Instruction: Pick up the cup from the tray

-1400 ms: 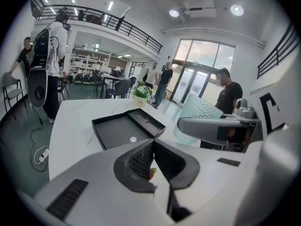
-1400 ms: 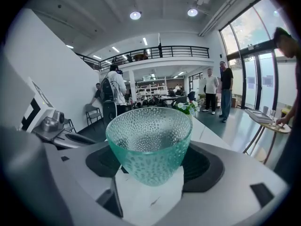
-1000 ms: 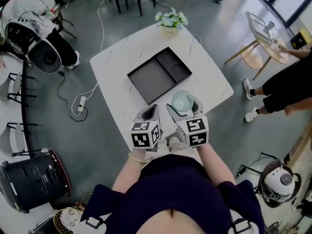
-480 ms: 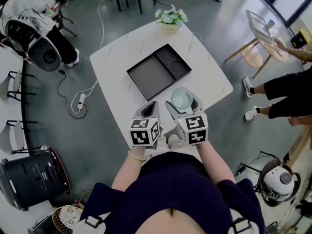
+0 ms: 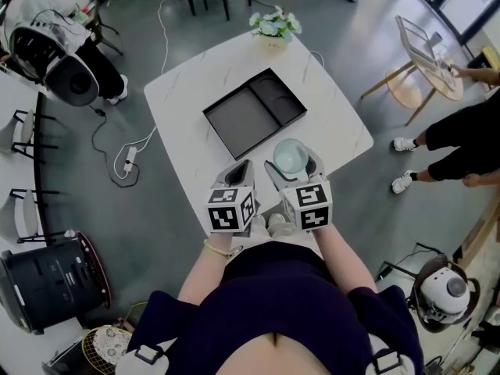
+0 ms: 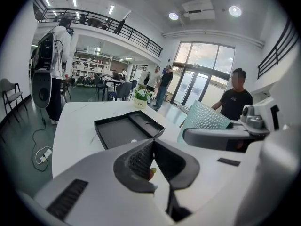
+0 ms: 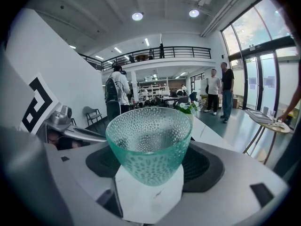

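**Q:** What lies nearest the person?
**A:** Two grippers, held side by side above the near edge of the white surface (image 5: pixel 187 131). The left gripper (image 5: pixel 238 172) has its fingers (image 6: pixel 136 161) closed tip to tip, with nothing between them.

**Q:** And the right one?
**A:** The right gripper (image 5: pixel 292 165) has its fingers (image 7: pixel 209 166) clamped on the cup (image 7: pixel 149 138). The cup is dimpled green glass, upright, mouth up. Whether its base touches the surface cannot be told.

**Q:** Where is the cup relative to the tray (image 5: pixel 242 123)?
**A:** Outside it, near the tray's closest corner. The black tray has two compartments and lies mid-surface. Beyond it, at the far edge, stands a flower pot (image 5: pixel 273 31).
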### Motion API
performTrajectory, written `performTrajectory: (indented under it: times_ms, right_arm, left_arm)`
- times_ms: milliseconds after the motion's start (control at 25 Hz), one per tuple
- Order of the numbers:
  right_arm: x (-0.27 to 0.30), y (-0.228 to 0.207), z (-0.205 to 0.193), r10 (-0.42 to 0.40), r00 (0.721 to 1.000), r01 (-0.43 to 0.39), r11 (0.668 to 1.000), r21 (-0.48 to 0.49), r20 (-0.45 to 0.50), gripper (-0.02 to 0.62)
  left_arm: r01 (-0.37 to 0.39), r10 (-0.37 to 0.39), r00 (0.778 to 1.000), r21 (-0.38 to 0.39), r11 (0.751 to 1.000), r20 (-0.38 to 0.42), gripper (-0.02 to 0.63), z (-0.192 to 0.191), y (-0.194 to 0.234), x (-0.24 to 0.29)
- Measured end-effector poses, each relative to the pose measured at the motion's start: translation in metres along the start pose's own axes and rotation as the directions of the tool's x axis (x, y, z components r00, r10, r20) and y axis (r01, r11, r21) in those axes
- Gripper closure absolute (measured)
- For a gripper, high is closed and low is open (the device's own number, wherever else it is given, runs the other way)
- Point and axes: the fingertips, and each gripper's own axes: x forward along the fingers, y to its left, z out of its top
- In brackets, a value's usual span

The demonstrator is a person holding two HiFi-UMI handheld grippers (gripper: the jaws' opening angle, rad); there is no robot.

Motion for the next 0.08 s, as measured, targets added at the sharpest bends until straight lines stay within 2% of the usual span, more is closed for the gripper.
performTrajectory:
  times_ms: [80]
  right_arm:
    - [0.0002,-0.0006,-0.0009,0.0,1.0,0.0,1.0,-0.002,-0.002,0.222]
  left_arm:
    - [0.001,-0.001,1.0,0.002,1.0,0.001,0.597,0.0004,-0.0005,0.0005]
